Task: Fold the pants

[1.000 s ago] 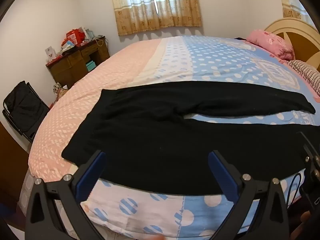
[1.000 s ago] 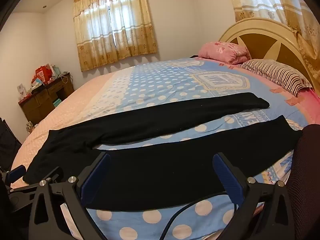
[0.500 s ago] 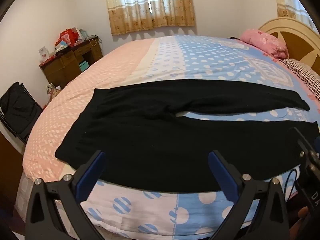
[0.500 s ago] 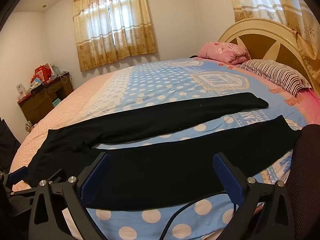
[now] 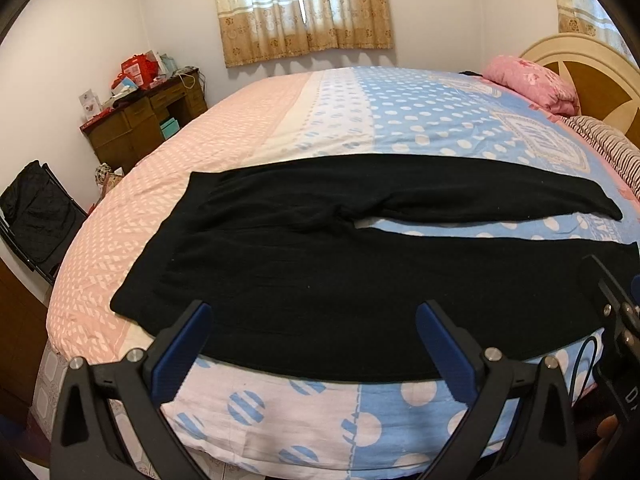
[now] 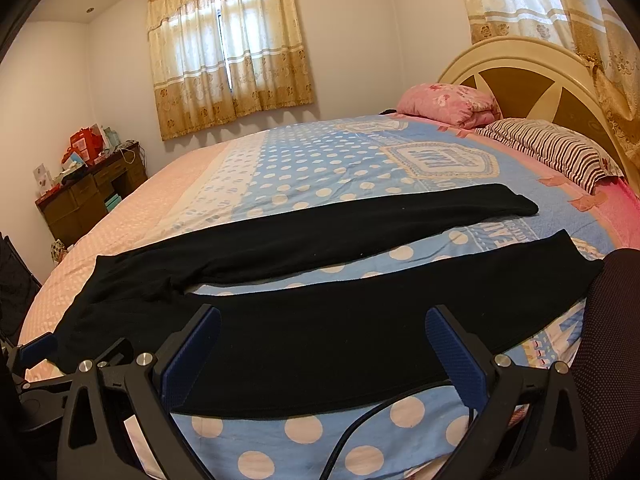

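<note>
- Black pants spread flat and unfolded across the bed, lying straight ahead of both tools, waistband off to the left, two legs running out to the right with a strip of polka-dot cover showing between them.
- Left gripper gaping wide, nothing between the blue pads, hovering over the near edge of the pants around the hip area, not touching the fabric as far as visible.
- Right gripper just as wide, also empty, parked over the near leg.
- Black cable looping across the bedspread right under the right tool's fingers.
- Dark mesh chair back crowding in on the right of the right tool, covering the near leg's cuff end a bit.
- Further ahead on the right: pink pillow, striped pillow and a cream arched headboard.
- Ahead on the left: cluttered wooden desk against the wall, curtained window behind the bed, black bag on a folding chair off to the far left.
</note>
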`<control>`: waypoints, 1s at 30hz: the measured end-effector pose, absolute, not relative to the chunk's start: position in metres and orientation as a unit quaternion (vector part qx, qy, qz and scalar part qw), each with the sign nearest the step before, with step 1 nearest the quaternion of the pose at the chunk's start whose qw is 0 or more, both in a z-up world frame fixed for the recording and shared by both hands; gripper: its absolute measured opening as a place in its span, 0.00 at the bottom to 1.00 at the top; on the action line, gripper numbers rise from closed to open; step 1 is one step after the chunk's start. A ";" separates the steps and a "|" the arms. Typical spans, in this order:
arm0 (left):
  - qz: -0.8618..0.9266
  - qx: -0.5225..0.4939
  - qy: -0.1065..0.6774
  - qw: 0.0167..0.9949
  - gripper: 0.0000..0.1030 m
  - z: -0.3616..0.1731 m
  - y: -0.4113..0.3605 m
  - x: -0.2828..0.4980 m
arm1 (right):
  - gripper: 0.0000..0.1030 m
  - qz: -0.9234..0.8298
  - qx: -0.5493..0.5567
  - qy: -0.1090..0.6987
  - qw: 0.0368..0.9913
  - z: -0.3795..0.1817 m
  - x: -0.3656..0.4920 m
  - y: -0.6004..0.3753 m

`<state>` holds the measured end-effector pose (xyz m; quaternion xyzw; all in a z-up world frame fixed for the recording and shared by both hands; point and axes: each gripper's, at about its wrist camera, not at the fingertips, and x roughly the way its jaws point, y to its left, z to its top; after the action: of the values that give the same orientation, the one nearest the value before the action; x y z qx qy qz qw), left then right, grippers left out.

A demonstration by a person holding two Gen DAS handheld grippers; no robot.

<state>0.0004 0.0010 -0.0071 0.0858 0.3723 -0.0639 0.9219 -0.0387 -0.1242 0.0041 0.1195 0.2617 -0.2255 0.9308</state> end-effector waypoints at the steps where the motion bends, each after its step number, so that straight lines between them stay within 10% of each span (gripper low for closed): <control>1: -0.064 0.086 0.372 0.922 1.00 -0.007 0.001 0.000 | 0.99 -0.226 0.120 0.262 0.931 0.004 -0.039 -0.124; 30: -0.062 0.091 0.372 0.922 1.00 -0.008 0.000 -0.001 | 0.99 -0.227 0.124 0.265 0.929 -0.002 -0.038 -0.124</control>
<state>-0.0006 -0.0002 -0.0080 0.0909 0.3718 -0.0616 0.9218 -0.0382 -0.1243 -0.0018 0.1237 0.2650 -0.2266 0.9291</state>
